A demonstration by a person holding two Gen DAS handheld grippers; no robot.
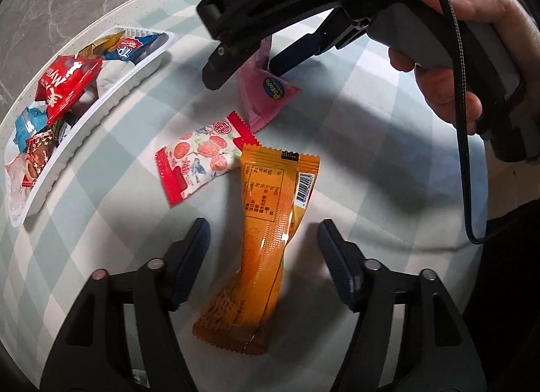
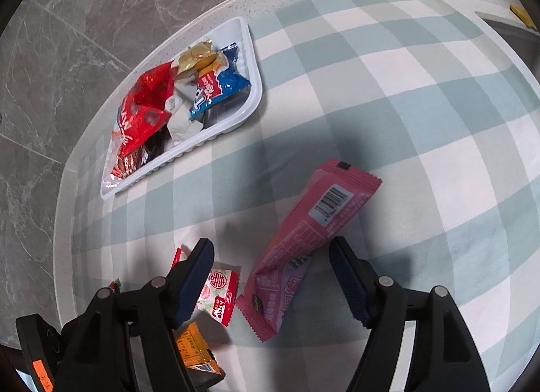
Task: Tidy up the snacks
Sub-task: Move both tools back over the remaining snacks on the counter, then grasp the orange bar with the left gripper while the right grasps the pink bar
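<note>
While the left claw (image 1: 263,250) hangs over the checked cloth (image 1: 354,142) on the tabletop, its jaws stand apart and released, and the orange packet (image 1: 266,240) lies flat on the cloth between the two blue pads, touching neither. Just beyond the orange packet, with one corner tucked under that packet's far end, lies the red-and-white packet (image 1: 206,159), and beyond that again the pink packet (image 1: 266,95). From the left wrist view the right claw (image 1: 246,71) stands over the pink packet with one finger on either side of it, gripped at the handle by a person's hand (image 1: 449,54). Well to the left of the orange packet sits the white tray (image 1: 111,102), filled with wrapped snacks, among them a red bag (image 1: 67,85) and a blue-and-white packet (image 1: 128,51). Seen from the right wrist, the right claw (image 2: 273,277) is likewise released, its pads spread wide, and the pink packet (image 2: 303,243) lies on the cloth between them, barcode side up, with gaps to both pads. Left of the pink packet lies the red-and-white packet (image 2: 219,294), partly behind the left finger, and a bit of the orange packet (image 2: 194,348) shows below it. Far beyond the pink packet, to the left, the white tray (image 2: 249,102) sits near the tabletop's edge.
</note>
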